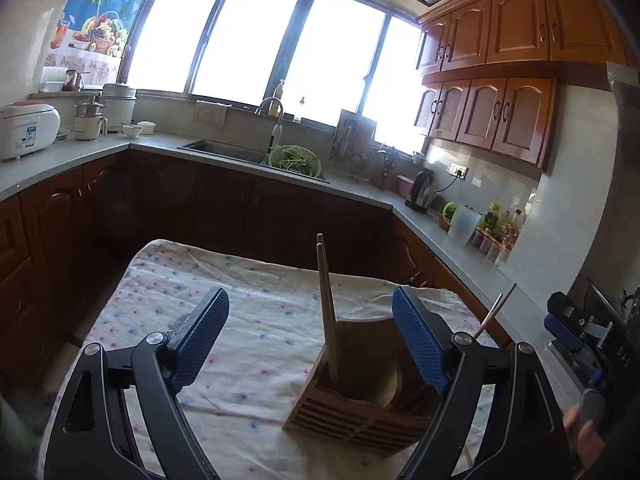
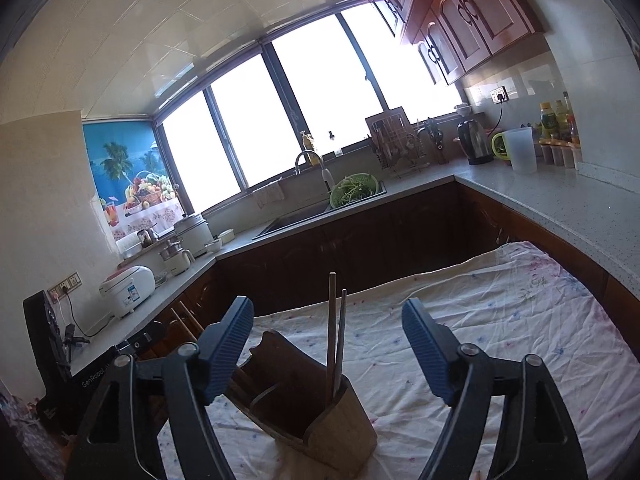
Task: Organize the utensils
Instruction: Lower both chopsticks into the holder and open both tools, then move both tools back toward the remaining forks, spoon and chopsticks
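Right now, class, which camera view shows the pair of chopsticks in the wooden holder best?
The left wrist view: the chopsticks stand full length, unobstructed, in the wooden holder. The right wrist view shows them thinner and dimmer against dark cabinets.

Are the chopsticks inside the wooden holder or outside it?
Inside: the chopsticks stand nearly upright, lower ends down in a compartment of the wooden holder.

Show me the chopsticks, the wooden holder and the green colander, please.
chopsticks [image 1: 329,320], left wrist view, middle of the shafts.
wooden holder [image 2: 340,420], right wrist view, front wall.
green colander [image 1: 296,160], left wrist view, the rim.
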Motion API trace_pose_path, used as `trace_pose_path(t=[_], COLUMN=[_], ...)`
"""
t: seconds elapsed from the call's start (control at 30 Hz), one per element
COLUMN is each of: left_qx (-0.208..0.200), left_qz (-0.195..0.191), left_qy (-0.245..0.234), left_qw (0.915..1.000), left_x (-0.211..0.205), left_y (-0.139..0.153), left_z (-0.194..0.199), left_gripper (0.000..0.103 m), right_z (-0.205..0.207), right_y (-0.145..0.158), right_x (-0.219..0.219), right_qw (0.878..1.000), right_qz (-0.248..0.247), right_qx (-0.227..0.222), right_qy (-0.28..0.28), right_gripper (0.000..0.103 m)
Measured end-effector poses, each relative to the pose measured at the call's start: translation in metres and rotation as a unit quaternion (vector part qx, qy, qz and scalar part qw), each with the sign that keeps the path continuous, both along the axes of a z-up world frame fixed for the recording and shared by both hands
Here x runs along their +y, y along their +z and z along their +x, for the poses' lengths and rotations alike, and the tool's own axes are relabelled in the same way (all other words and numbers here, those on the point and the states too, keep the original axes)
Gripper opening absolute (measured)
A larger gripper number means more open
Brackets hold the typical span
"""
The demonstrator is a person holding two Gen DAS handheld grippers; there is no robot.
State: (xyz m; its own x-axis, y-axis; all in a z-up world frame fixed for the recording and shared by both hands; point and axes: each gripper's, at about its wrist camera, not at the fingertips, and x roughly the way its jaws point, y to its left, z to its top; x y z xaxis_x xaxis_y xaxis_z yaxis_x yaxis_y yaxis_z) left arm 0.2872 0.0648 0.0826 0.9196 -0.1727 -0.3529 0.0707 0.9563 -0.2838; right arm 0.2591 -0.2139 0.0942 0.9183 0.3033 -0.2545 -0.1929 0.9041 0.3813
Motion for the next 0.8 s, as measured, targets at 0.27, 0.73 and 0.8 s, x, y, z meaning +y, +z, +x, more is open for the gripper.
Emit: trace_pose_path(t=[0.27,0.73,0.8], left_qx=[0.028,0.092,0.098], left_qz=[-0.001,0.002,0.004], left_qy=[0.015,-0.012,-0.015], left_qw=[0.9995,0.9957,0.9951], left_x=[-0.001,-0.022,-0.025], left_y=[-0.014,-0.057,-0.059], left_z=[-0.049,-0.122,-0.127], left_gripper=[0.096,0.097,0.097], right_z=[-0.044,-0.129,-0.138], right_y=[-0.004,-0.037,-0.042], right_x=[-0.016,-0.049,-0.054], right_qw=[1.000,1.000,0.999], right_qz=[0.004,-0.013,-0.013], right_qx=[0.000,0.027,0.032], right_qy=[0.008,-0.008,-0.010], right_gripper=[0.100,0.100,0.100])
